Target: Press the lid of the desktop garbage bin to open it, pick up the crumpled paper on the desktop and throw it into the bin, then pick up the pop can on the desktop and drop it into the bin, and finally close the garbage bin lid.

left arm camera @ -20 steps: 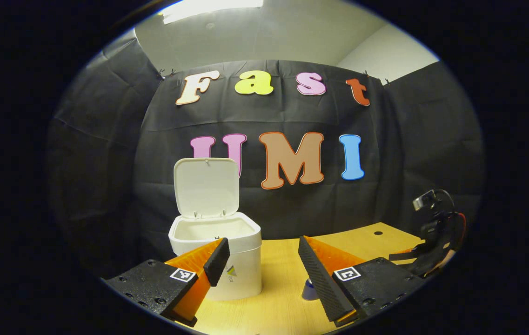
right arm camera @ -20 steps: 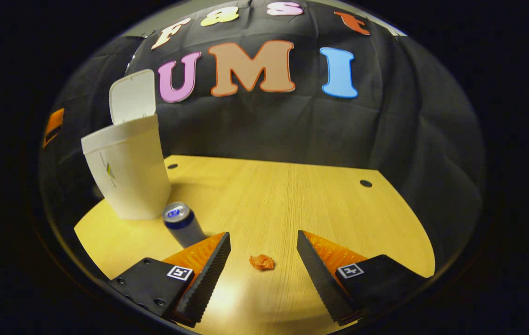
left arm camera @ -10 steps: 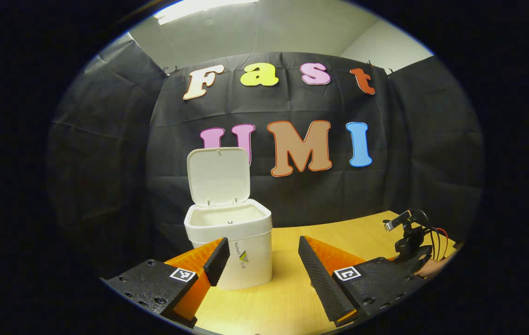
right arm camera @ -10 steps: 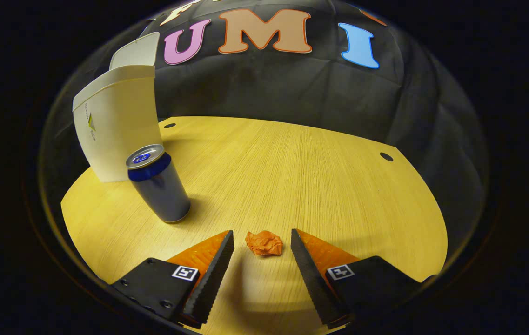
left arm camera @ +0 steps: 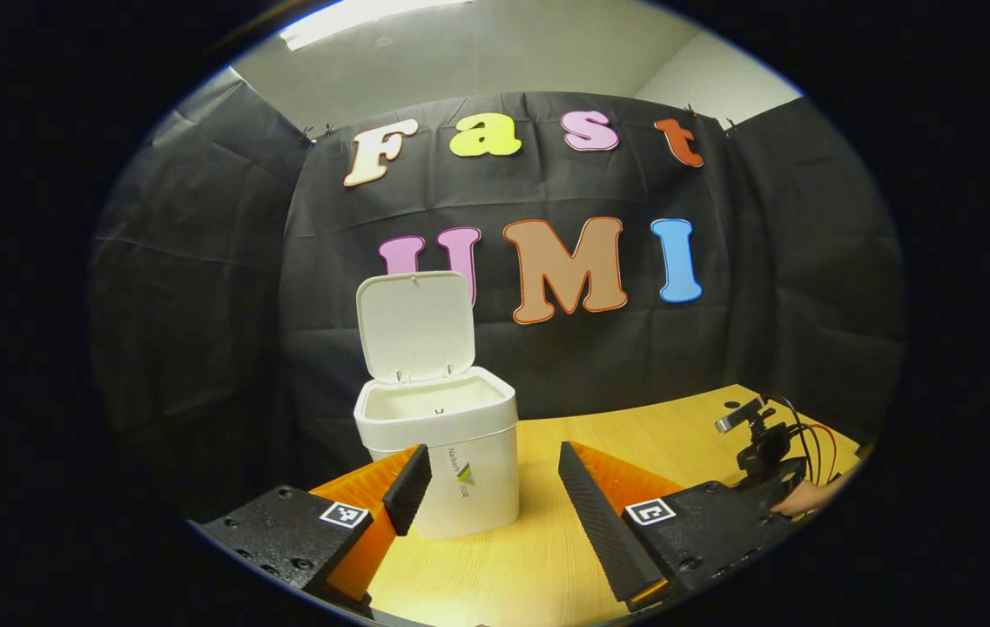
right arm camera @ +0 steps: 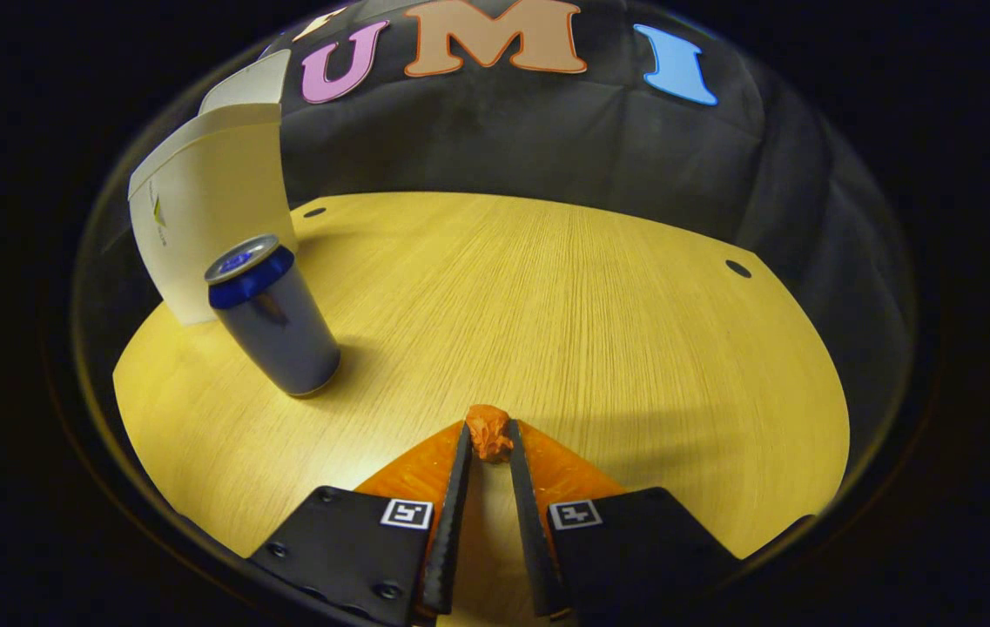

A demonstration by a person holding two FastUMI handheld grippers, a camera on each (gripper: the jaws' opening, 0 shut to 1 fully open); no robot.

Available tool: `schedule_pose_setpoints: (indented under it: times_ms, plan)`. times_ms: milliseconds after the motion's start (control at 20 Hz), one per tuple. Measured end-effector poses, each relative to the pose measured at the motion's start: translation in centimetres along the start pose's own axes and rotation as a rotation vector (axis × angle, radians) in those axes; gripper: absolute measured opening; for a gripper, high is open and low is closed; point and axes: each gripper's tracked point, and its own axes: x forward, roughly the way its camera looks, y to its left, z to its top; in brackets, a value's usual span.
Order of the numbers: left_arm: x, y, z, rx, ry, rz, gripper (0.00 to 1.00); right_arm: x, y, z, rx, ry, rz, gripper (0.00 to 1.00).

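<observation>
Closing since a moment ago, right gripper (right arm camera: 489, 433) pinches crumpled paper (right arm camera: 490, 430).
Left gripper (left arm camera: 488, 475) open; cylindrical can (right arm camera: 272, 314) upright, seemingly metal.

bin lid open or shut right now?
Open. In the left gripper view the lid stands upright behind the bin, hinged at its back rim, and the bin's inside wall shows below it.

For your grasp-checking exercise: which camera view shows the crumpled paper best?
The right gripper view: the crumpled paper sits on the table, pinched between the right gripper fingertips. The left gripper view faces the open bin instead.
</observation>
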Motion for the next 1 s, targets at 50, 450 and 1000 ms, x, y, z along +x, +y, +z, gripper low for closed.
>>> schedule_pose_setpoints:
  times_ms: [50, 450, 1000]
  plan:
    - [0.3, -0.1, 0.0, -0.001, -0.002, -0.005, 0.91, -1.3, 0.4, 1.5, 0.004, -0.050, 0.020, 0.35]
    - [2.8, -2.3, 0.1, -0.052, -0.015, -0.093, 0.92, -11.6, 7.0, 15.7, -0.093, -0.408, 0.147, 0.34]
    - [1.9, -0.2, -1.0, -0.086, -0.014, -0.080, 0.91, -19.8, 17.5, 28.5, -0.184, -0.663, 0.333, 0.33]
